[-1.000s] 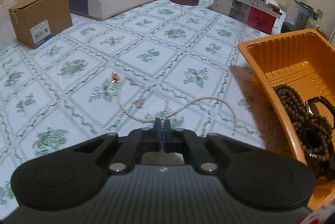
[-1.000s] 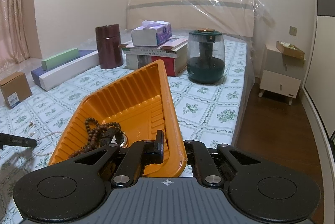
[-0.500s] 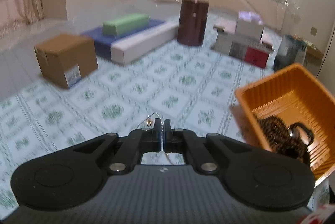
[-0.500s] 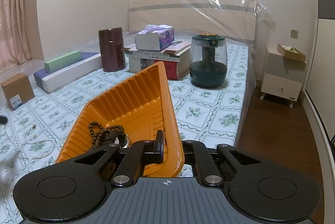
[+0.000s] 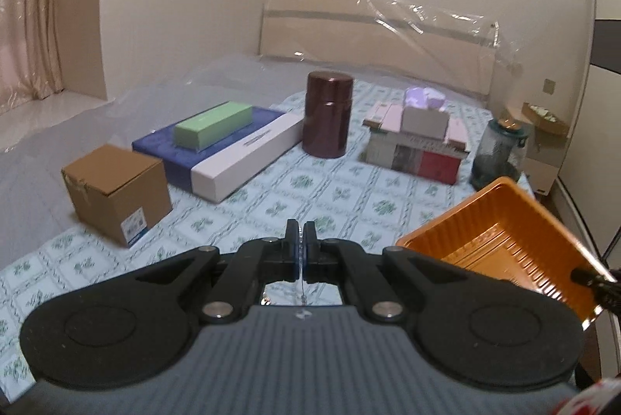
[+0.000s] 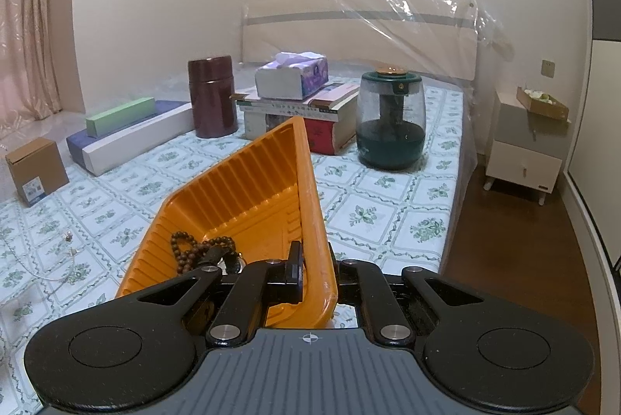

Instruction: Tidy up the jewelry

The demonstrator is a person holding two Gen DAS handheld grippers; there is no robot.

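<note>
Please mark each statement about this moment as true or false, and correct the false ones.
1. The right gripper is shut on the rim of the orange tray. True.
2. The tray is empty. False: a string of brown beads lies in it.
3. The tissue box sits on the stack of books. True.
4. The green box lies on the cardboard box. False: it lies on the blue and white box.
5. The left gripper is open. False: it is shut on a thin strand.

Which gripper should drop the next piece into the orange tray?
Left. The left gripper is shut on the thin chain, beside the orange tray. The right gripper clamps the tray's rim.
</note>
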